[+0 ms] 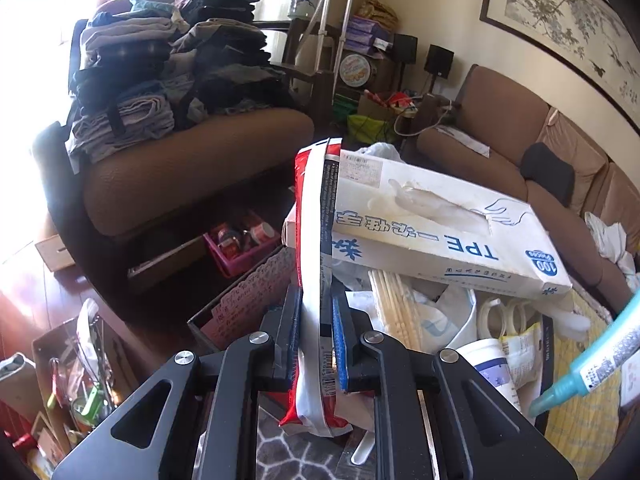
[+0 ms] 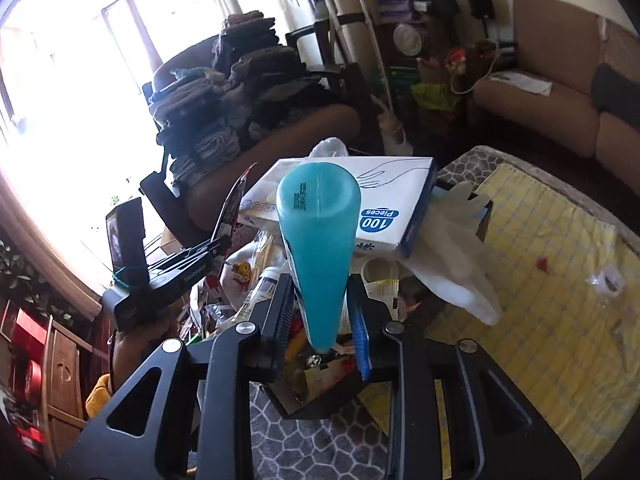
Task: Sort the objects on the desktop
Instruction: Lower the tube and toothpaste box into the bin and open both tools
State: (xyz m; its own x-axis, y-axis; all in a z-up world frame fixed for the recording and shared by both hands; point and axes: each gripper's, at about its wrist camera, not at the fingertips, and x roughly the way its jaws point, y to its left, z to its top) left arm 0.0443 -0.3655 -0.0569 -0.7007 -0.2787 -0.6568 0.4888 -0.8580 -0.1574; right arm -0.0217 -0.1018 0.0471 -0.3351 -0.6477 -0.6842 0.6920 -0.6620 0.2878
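My left gripper point(image 1: 316, 312) is shut on a red and white snack packet point(image 1: 314, 240) that stands upright between the pads, above a box of clutter. My right gripper point(image 2: 320, 304) is shut on a turquoise tube point(image 2: 318, 236), held with its flat end pointing away. The tube point(image 1: 600, 360) also shows at the right edge of the left wrist view. The left gripper point(image 2: 218, 246) with the packet point(image 2: 234, 204) shows at the left of the right wrist view. A white TPE glove box point(image 1: 440, 228) lies on top of the clutter, also seen from the right wrist point(image 2: 396, 204).
The clutter holds chopsticks point(image 1: 394, 308), tape rolls point(image 1: 504, 312) and a white cup point(image 1: 486, 360). A yellow checked cloth point(image 2: 560, 264) covers the table to the right, with loose white gloves point(image 2: 456, 252) on it. An armchair piled with clothes point(image 1: 160, 80) stands behind. A brown sofa point(image 1: 540, 152) is at right.
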